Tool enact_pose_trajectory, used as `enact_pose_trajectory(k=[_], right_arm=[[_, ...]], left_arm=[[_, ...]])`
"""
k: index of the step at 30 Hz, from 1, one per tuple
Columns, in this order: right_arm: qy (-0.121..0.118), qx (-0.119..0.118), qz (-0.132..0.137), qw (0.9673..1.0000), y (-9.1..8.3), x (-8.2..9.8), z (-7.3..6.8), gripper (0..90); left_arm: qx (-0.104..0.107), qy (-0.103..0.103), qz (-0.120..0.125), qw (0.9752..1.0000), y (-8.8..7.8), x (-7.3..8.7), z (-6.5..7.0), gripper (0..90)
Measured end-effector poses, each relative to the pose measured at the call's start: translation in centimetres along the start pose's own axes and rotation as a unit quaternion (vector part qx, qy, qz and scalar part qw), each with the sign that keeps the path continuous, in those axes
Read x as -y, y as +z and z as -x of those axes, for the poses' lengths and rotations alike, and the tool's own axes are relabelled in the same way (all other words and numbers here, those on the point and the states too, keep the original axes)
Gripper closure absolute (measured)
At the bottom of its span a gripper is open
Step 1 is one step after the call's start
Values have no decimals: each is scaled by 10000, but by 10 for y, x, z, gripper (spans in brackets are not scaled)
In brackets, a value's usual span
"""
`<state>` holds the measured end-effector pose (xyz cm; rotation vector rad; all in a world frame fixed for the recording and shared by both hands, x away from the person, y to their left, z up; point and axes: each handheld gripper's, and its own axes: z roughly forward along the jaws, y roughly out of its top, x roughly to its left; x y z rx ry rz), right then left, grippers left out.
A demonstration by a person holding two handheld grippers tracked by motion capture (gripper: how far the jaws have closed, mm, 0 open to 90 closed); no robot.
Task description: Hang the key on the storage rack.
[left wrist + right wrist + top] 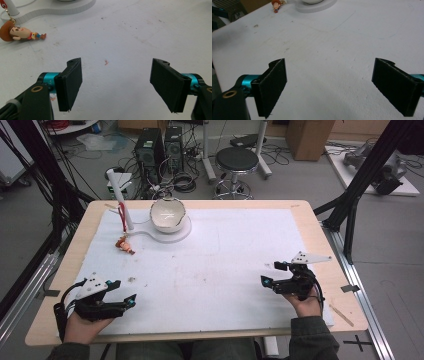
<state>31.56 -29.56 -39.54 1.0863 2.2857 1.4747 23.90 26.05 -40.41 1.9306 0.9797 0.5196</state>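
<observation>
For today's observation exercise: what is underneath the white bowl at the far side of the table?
The white bowl sits on a flat white stand whose base extends to an upright post. The surface directly under it is hidden.

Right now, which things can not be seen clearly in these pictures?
- Bowl: the top edge of the left gripper view cuts it off, leaving its white stand.
- Toy figure: too small in the high view for detail.
- Post: the left gripper view's corner cuts off most of it.
</observation>
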Motion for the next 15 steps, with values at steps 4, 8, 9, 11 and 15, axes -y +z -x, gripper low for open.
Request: enact_pose_trajectory(k=[4,8,9,11,15], right_arm=[[1,26,-10,10000,-4,4,-2,119],[-3,28,-24,10000,-7,8,-5,119],[-3,28,-24,10000,-7,8,-5,119],[-1,39,-45,10000,-9,9,-7,119],[-34,36,-34,10000,-10,10,-7,119]], left_arm=[[4,-12,23,10000,0,0,1,263],[21,3,-4,10000,1,0,0,263],[20,5,-5,10000,1,0,0,263],[30,1,3,10000,1,0,1,263],[43,22,-13,10000,2,0,1,263]])
